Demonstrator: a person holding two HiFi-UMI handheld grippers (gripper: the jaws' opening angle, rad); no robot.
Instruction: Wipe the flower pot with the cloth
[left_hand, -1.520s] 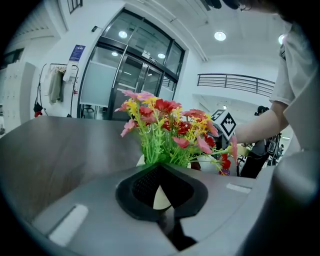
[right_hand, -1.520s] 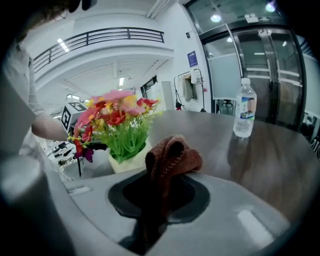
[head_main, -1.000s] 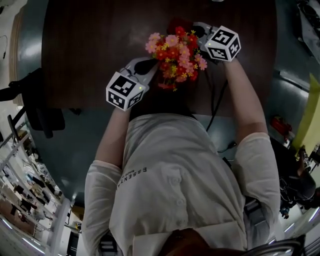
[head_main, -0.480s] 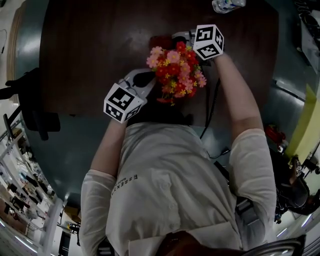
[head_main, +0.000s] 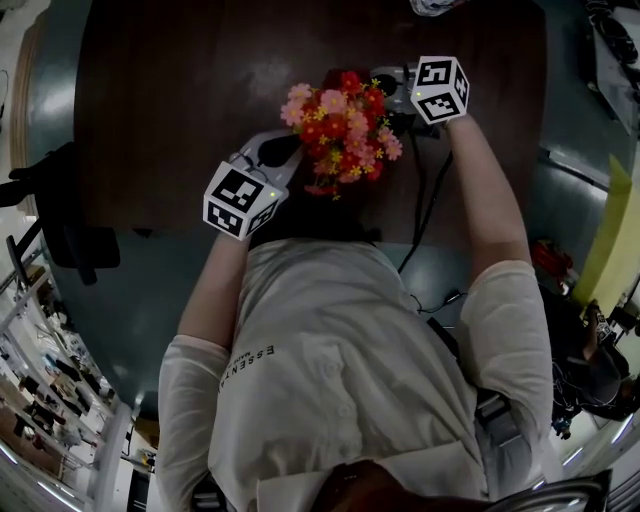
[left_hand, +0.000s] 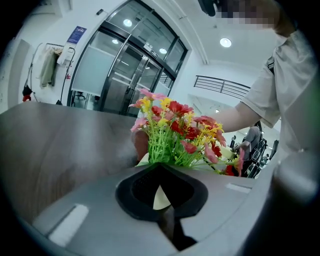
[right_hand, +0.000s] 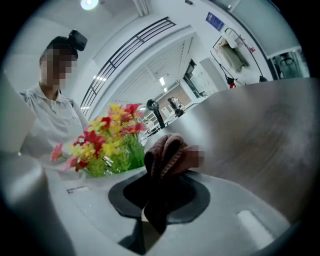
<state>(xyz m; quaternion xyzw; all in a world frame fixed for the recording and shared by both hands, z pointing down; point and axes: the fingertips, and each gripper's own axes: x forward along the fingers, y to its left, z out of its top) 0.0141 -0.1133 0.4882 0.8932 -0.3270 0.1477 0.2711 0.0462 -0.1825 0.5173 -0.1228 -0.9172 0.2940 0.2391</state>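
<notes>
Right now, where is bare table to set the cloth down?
Free: the broad table left of the flower pot and beyond it toward the far edge. Crowded: the pot's flanks, where the left gripper and the right gripper with the cloth sit.

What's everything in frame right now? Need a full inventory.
table: 1, dark brown wood, under everything
flower pot: 1, pale, on the table, mostly hidden by the flowers
flowers: 1 bunch, red, pink and yellow on green stems, in the pot
cloth: 1, dark reddish brown, bunched in the right gripper beside the flowers
cable: 1, black, trailing off the table's near edge
clear plastic item: 1, far end of the table, cut off, can't identify
person: 1, white shirt, bottom of head view
left gripper: 1, grey with marker cube, shut on the pot's rim
right gripper: 1, grey with marker cube, shut on the cloth
</notes>
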